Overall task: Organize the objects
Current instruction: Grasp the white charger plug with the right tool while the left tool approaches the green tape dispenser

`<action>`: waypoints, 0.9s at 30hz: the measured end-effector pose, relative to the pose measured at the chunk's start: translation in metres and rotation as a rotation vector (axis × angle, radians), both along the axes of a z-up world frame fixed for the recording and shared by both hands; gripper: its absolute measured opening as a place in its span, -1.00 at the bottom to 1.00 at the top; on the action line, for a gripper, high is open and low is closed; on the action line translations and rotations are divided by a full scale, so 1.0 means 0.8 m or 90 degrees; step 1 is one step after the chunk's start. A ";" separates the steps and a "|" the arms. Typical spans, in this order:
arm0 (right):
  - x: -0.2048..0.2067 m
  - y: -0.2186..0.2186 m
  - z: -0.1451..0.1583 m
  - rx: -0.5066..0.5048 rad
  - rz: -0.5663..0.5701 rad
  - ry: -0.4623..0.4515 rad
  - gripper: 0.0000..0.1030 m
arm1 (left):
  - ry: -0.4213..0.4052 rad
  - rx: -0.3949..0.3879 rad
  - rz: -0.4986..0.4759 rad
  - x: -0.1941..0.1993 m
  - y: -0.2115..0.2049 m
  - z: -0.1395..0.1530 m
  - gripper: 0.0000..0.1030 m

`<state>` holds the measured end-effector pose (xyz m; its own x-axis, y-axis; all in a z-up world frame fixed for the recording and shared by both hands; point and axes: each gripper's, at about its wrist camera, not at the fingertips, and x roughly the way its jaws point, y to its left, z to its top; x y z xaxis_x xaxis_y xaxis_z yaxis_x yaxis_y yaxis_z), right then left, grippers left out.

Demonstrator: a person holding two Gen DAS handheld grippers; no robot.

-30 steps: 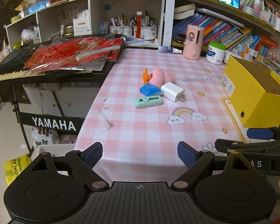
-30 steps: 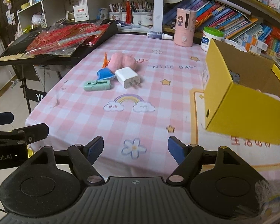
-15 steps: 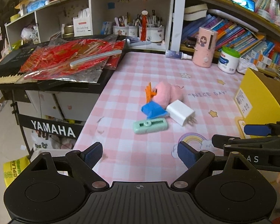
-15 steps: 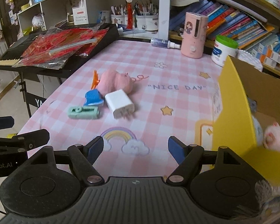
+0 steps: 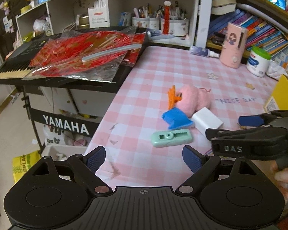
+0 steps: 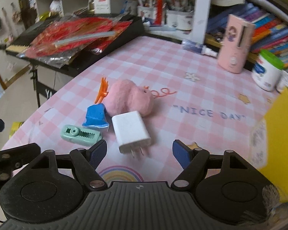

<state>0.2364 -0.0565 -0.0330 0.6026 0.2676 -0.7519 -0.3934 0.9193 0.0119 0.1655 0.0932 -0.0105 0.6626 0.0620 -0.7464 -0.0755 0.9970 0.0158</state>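
Grippers close in on the cluttered table

Both the left gripper [image 5: 144, 158] and right gripper [image 6: 139, 153] have advanced toward the white charger [image 6: 131, 131]; the yellow box [image 6: 278, 134] slides to the right edge

Even, bright indoor light falls on the pink checked tablecloth [image 5: 163, 72], with only soft, short shadows beside the white charger [image 6: 131, 132] at its middle. The right wrist view is smeared by motion blur, worst toward the shelves behind the tablecloth; fisheye distortion bends both views' edges.

The charger [image 6: 131, 131] lay before my claw [image 6: 139, 153], the plush toy [image 6: 129, 97] behind it. The clip [image 6: 80, 135] lay to its left, the box [image 6: 278, 134] far right.
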 end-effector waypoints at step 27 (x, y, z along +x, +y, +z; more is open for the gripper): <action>0.042 -0.009 0.011 0.039 0.018 -0.018 -0.21 | 0.061 -0.017 -0.006 0.053 -0.024 -0.036 0.70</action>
<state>0.2699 -0.0635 -0.0246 0.6146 0.3299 -0.7165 -0.4199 0.9058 0.0568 0.2078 0.0741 -0.0392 0.5892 0.0352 -0.8072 -0.0653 0.9979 -0.0041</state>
